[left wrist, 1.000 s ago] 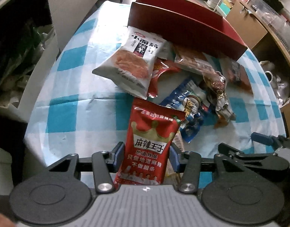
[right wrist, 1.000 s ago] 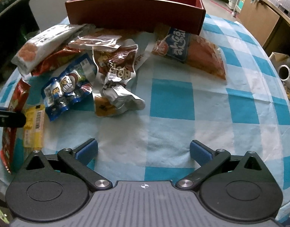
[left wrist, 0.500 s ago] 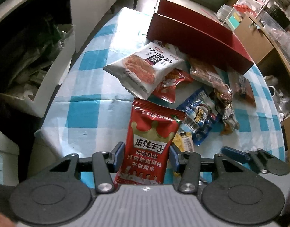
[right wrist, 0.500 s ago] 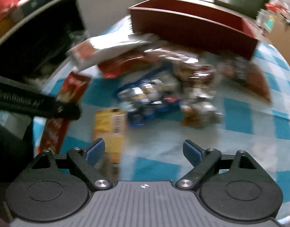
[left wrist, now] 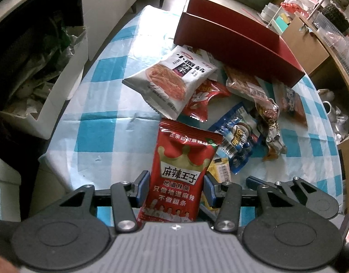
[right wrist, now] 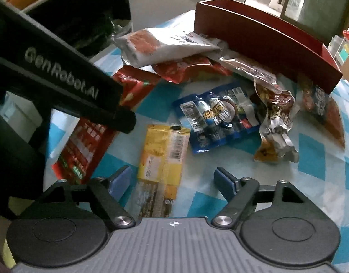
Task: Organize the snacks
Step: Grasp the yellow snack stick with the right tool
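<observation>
My left gripper [left wrist: 176, 187] is shut on a red snack packet with a gold crown [left wrist: 181, 170], held above the checked table; the same packet [right wrist: 83, 150] hangs at the left in the right wrist view, under the left gripper's black arm [right wrist: 60, 82]. My right gripper [right wrist: 173, 182] hovers over a yellow snack bar [right wrist: 163, 157] that lies between its fingers, untouched by the pads; its jaws are closing. A dark red box [left wrist: 238, 45] stands at the table's far side. A white noodle-snack bag [left wrist: 172, 79] leans in front of it.
A blue packet [right wrist: 217, 118], a crumpled foil wrapper [right wrist: 274, 132], a small red bag [left wrist: 204, 100] and an orange-red pack [right wrist: 322, 109] are strewn on the blue-and-white cloth [left wrist: 106, 104]. The table's rounded edge drops off at left, beside a white bin [left wrist: 49, 113].
My right gripper swung left from bare cloth to over the yellow bar, and its jaws narrowed. The left gripper kept its hold on the red packet with little movement.
</observation>
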